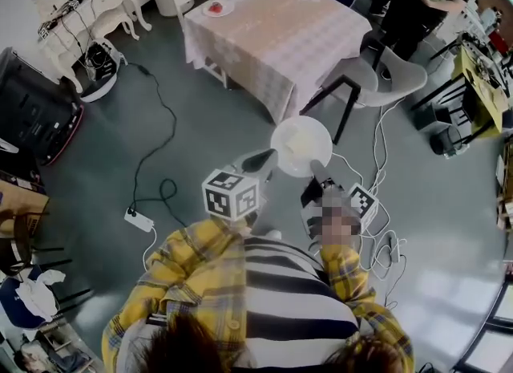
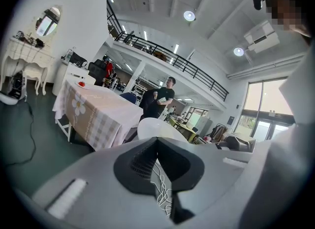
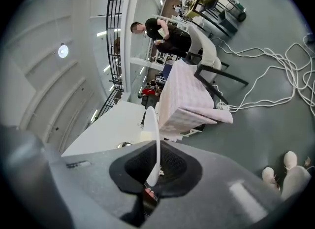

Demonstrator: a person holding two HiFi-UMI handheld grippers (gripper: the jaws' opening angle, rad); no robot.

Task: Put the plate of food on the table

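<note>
We hold the white round plate [image 1: 300,145] level for carrying: right gripper [image 1: 318,169] jaws clamp its rim, left gripper [image 1: 267,158] jaws closed on nothing, seemingly propping the left edge; pink-checked table [image 1: 272,34] is well off, far side

Open floor [image 1: 200,139] leads to the table [image 1: 280,34]; a chair [image 1: 397,75] stands beside its near corner.

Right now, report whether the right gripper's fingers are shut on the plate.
Shut on it: the right gripper pinches the plate rim, seen edge-on between its fingers.
</note>
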